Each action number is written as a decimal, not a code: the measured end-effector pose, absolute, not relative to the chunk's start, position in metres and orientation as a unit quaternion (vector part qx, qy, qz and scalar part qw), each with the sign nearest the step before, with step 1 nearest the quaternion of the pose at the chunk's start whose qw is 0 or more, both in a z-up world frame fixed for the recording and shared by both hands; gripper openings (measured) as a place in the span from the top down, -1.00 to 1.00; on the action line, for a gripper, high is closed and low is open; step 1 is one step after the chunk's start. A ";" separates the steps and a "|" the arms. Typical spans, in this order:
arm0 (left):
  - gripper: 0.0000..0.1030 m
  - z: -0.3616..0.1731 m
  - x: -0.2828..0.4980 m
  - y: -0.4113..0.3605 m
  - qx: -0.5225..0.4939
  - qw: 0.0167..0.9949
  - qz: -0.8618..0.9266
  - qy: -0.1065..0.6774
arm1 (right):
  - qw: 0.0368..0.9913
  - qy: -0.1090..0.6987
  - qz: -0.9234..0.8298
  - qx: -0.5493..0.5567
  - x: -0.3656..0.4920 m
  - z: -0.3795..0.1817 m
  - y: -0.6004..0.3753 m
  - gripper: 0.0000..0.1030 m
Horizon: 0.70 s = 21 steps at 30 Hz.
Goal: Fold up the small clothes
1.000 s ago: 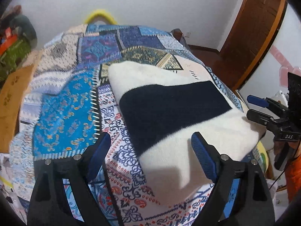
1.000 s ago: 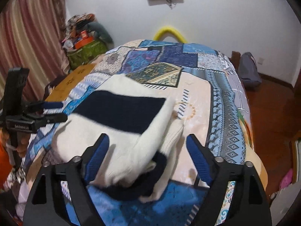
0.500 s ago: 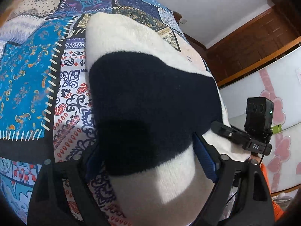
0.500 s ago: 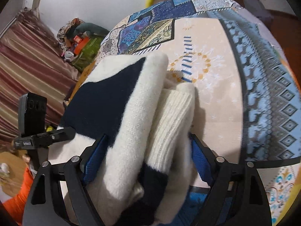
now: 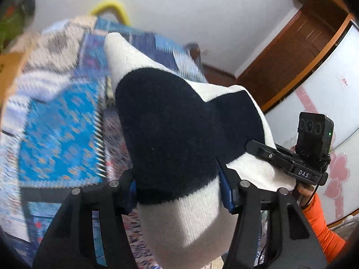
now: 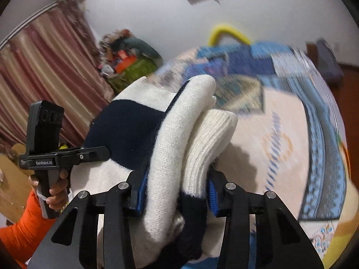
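Observation:
A folded cream and navy knit sweater (image 5: pixel 170 134) is held up off the patchwork bedspread (image 5: pixel 58 130). My left gripper (image 5: pixel 179 192) is shut on its near end, the fabric bulging between the blue pads. My right gripper (image 6: pixel 177 192) is shut on the other end of the sweater (image 6: pixel 175 148), clamping several thick folded layers. Each gripper shows in the other's view: the right one (image 5: pixel 289 159) at the sweater's right edge, the left one (image 6: pixel 65 157) at its left edge.
The bedspread (image 6: pixel 291 139) covers the bed below. A yellow curved bar (image 6: pixel 228 32) stands at the bed's far end. Striped curtains (image 6: pixel 44 71) and a cluttered pile (image 6: pixel 128 60) are on the left. A wooden door (image 5: pixel 298 51) is at the right.
Both grippers have closed in on the sweater's two ends and shut on it. The sweater has come up off the bed and bunched between them.

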State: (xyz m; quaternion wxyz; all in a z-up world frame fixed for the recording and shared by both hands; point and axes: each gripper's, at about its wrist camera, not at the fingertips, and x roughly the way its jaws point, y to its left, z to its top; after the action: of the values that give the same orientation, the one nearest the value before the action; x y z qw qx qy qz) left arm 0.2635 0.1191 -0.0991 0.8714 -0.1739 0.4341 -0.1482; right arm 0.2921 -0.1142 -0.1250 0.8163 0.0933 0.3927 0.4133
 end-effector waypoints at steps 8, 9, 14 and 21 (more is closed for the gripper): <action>-0.13 -0.084 0.258 0.175 -0.179 0.883 -0.099 0.423 | 0.815 0.363 0.445 0.080 0.299 -0.103 -0.047 0.24; -0.13 -0.091 0.258 0.185 -0.183 0.881 -0.091 0.427 | 0.812 0.369 0.446 0.079 0.300 -0.109 -0.036 0.24; -0.13 -0.136 0.270 0.224 -0.199 0.863 -0.073 0.459 | 0.790 0.411 0.447 0.084 0.310 -0.149 0.004 0.24; -0.25 -0.212 0.280 0.262 -0.260 0.824 -0.074 0.498 | 0.777 0.459 0.425 0.075 0.323 -0.201 0.025 0.12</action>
State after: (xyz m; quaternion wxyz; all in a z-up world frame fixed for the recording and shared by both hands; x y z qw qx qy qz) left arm 0.2798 0.2622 -0.2115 0.8240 -0.2596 0.4982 -0.0740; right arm 0.3226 0.0246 -0.2005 0.7770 0.0746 0.4586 0.4248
